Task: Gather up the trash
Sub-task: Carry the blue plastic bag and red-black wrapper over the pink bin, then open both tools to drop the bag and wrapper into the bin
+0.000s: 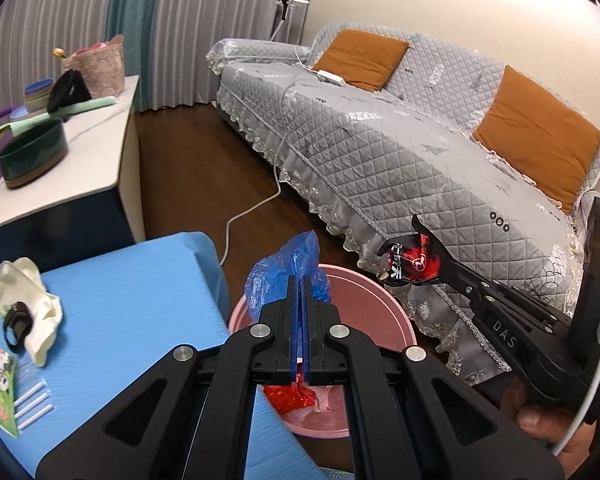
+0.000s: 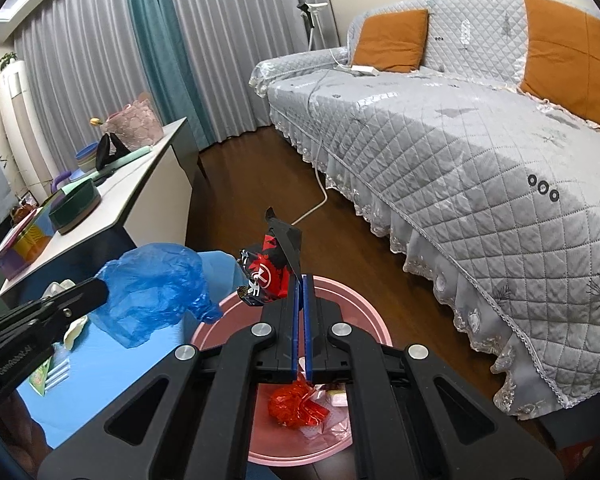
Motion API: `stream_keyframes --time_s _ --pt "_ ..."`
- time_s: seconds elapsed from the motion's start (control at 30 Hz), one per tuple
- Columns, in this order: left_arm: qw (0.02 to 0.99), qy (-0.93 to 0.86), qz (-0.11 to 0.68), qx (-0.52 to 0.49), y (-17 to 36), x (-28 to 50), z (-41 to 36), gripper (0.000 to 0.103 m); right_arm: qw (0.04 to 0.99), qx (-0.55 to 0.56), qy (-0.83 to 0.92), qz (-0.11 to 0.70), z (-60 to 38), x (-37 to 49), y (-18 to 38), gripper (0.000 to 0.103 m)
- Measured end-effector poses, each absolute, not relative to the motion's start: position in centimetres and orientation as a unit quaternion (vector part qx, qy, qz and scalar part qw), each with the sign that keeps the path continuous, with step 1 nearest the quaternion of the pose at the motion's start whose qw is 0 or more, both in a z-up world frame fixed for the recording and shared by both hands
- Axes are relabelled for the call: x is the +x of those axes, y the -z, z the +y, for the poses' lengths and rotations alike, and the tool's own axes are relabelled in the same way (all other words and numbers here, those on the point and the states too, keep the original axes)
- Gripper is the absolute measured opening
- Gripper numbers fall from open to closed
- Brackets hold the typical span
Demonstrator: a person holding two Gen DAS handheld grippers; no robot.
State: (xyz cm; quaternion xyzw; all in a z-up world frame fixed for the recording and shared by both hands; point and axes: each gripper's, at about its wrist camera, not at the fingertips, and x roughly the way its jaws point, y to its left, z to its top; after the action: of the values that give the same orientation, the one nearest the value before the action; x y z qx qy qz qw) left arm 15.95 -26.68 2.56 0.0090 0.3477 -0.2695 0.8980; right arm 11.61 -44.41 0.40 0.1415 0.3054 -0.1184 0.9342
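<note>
Quilted grey sofa (image 2: 440,128), wood floor (image 2: 260,184)

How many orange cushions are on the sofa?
2. One orange fabric cushion leans on the backrest at the far end of the grey quilted sofa, beside the armrest. The other orange cushion leans on the backrest nearer the camera. None seems hidden.

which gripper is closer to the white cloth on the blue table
Left. The left gripper, holding a blue plastic bag, sits at the table edge beside the white cloth. The right gripper, holding a red-black wrapper, is beyond the pink bin, farther off.
</note>
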Motion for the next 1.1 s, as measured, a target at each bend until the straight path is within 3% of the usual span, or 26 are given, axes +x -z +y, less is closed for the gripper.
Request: stream_keyframes --time_s 0.17,0.2,0.23,0.27,0.3,0.9,1.1 --pt "0.889 0.281 0.363 0.005 -1.6 16.6 -27.5 0.003 0.926 0.147 0.132 0.322 -45.0 12.0 0.4 0.006" --pt "0.886 0.282 0.369 0.003 -1.4 16.7 -27.5 0.007 0.924 0.148 0.135 0.327 -45.1 12.1 0.6 0.014" --pt "0.884 0.282 0.372 0.000 -1.2 16.8 -27.4 0.021 0.922 0.149 0.138 0.328 -45.2 12.1 0.7 0.035" --pt "0.885 0.281 0.373 -0.004 -1.1 16.8 -27.2 0.035 0.921 0.151 0.143 0.329 -45.3 12.0 0.8 0.045" --pt "0.885 0.279 0.372 -0.008 -1.1 16.8 -26.9 0.038 0.921 0.151 0.146 0.329 -45.3 12.0 0.8 0.056" --pt "0.901 0.240 0.360 -0.020 -2.9 12.9 -17.4 0.039 0.942 0.121 0.101 0.297 -39.6 12.0 -1.1 0.056" --pt "0.915 0.205 0.347 -0.022 -3.9 12.2 -11.3 0.039 0.950 0.113 0.075 0.283 -36.0 12.2 -1.9 0.050"
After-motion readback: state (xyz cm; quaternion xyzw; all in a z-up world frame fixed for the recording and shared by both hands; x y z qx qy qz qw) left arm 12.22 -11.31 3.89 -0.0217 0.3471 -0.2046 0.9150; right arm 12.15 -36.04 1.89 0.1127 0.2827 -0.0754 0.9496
